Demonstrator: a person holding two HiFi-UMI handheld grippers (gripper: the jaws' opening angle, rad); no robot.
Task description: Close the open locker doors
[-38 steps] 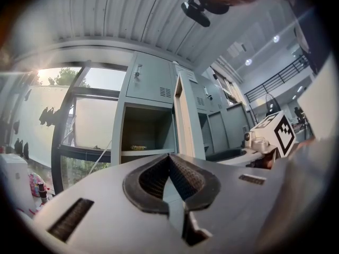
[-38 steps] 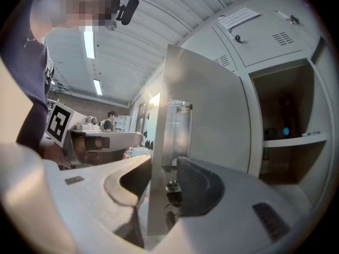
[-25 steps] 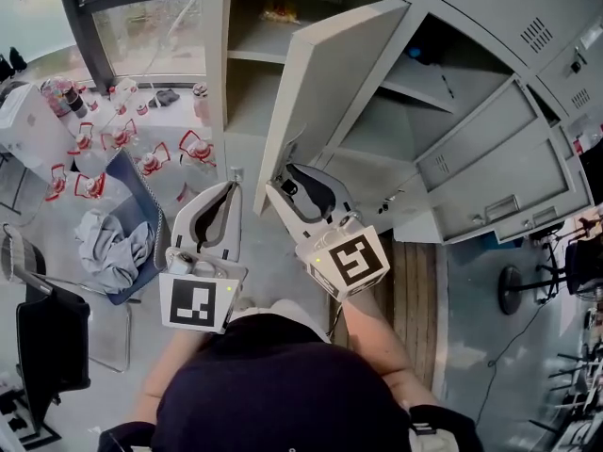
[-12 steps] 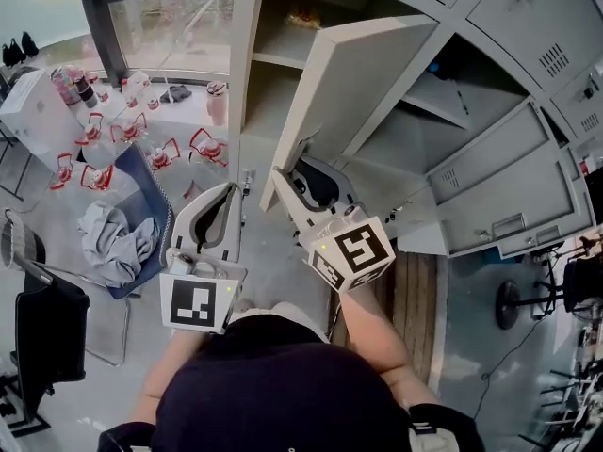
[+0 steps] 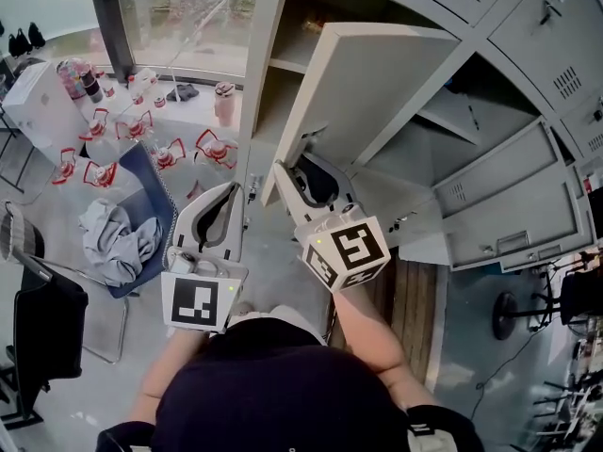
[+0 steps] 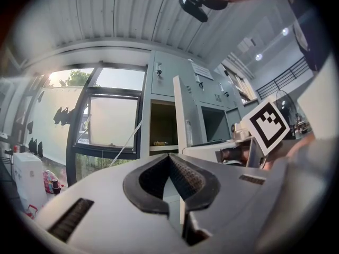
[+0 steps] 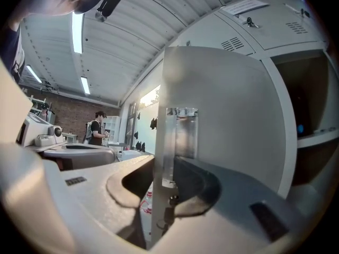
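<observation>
Where the open locker door (image 5: 367, 83) swings out at upper centre of the head view, its free edge stands between the jaws of the right gripper (image 7: 164, 163). Those jaws have just been closing. A narrow gap shows beside one pad, so the door is not yet clamped. The left gripper (image 5: 229, 191), lower left of the door and apart from it, has its jaws together on nothing. Grey lockers (image 5: 528, 158) fill the upper right.
</observation>
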